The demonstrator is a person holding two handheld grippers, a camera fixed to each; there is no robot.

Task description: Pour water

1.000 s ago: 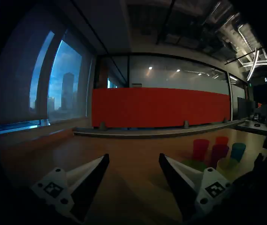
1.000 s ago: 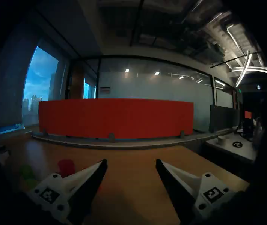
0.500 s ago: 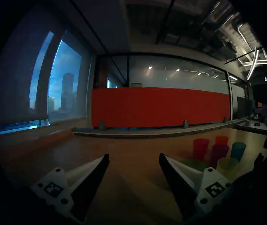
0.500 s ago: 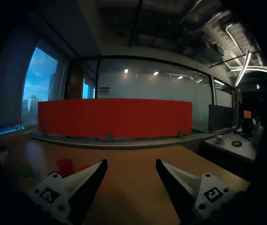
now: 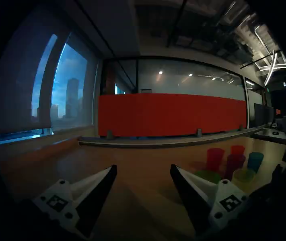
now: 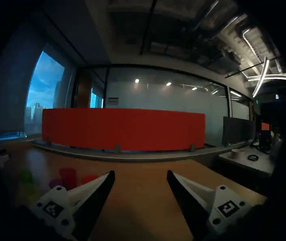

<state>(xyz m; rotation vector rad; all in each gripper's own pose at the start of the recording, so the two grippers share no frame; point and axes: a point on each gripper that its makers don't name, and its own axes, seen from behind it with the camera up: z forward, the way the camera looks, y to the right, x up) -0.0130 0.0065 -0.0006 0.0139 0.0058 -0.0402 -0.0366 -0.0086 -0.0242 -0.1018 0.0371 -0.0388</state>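
Note:
A cluster of several coloured plastic cups stands on the wooden table: in the left gripper view a red cup (image 5: 215, 159), an orange-red cup (image 5: 237, 151), a purple cup (image 5: 234, 166), a blue cup (image 5: 255, 161), a yellow cup (image 5: 243, 177) and a green cup (image 5: 208, 176) sit to the right of my left gripper (image 5: 143, 170). That gripper is open with nothing between its fingers. In the right gripper view a red cup (image 6: 68, 177) and a green cup (image 6: 26, 177) lie left of my right gripper (image 6: 140, 174), which is also open and holds nothing.
A long red partition (image 5: 171, 114) with a grey base rail (image 5: 167, 141) runs across the far side of the table. Windows (image 5: 68, 94) line the left wall. A side desk (image 6: 245, 158) with small items stands at the right.
The right gripper view has tilted slightly, so the cups and partition sit a little lower and more of the cups show. The left gripper has barely moved.

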